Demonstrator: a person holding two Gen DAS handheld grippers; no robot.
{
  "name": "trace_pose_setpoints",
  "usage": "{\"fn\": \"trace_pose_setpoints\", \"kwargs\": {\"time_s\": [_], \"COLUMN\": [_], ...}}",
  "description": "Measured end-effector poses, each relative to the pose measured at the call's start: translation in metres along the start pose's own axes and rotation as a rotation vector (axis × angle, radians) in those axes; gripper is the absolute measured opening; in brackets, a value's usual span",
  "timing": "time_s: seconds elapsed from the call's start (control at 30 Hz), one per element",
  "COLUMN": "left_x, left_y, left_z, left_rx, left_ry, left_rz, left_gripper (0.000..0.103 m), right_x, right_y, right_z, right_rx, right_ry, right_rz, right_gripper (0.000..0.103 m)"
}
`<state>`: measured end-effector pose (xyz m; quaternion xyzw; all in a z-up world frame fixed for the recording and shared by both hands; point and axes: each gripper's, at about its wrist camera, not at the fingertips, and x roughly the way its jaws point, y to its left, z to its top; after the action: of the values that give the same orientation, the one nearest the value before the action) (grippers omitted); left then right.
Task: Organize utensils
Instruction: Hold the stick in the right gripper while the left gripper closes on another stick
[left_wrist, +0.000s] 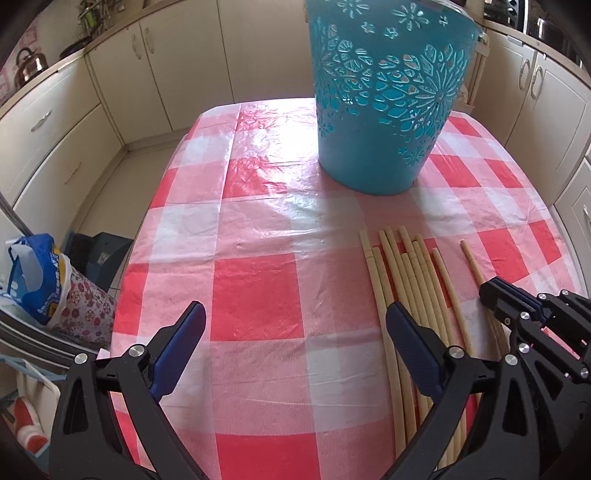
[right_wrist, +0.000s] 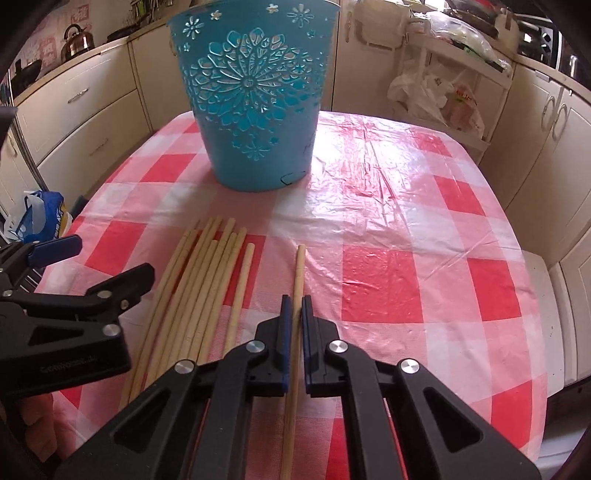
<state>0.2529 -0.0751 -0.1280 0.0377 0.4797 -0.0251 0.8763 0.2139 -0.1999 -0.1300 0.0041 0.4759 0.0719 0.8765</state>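
My table, under its red-checked cloth, carries the blue basket standing upright at 12 o'clock in my right view. Nearer me, at about 8 o'clock from the basket, lies the bundle of sticks, side by side on the cloth and pointing toward the basket. One lone stick lies just right of that bundle, apart from it.

My right tongs are pressed nearly together around the lone stick, which runs straight between the blue pads; I judge they are pinching it, though it looks to be resting on the cloth, not yet lifted. My left tongs are spread wide and hold nothing, hovering over bare cloth with the bundle at their 3 o'clock.

So the step in hand is the grasp of one stick. Next I judge I must lift it, tilt it upright and carry it toward 12 o'clock, high enough to clear the basket's rim before letting go.
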Motion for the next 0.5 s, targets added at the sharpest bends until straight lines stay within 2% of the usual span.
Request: {"fn": "trace_pose_setpoints", "kwargs": {"time_s": [0.4,0.47,0.5], "left_x": [0.012,0.013,0.012], "left_y": [-0.022,-0.023,-0.024], "left_z": [0.009,0.011,0.011], "left_rx": [0.093,0.100,0.108], "left_ry": [0.017,0.019,0.016], "left_rz": [0.055,0.051,0.027], "left_gripper": [0.090,0.086,0.079], "right_x": [0.002,0.002,0.002], "right_y": [-0.009,-0.009,-0.010], "right_z": [0.003,0.003,0.003], "right_rx": [0.051,0.048,0.047], "right_ry": [0.017,0.018,0.019], "right_rz": [0.045,0.048,0.051], "right_gripper": [0.006,0.006,0.006]}}
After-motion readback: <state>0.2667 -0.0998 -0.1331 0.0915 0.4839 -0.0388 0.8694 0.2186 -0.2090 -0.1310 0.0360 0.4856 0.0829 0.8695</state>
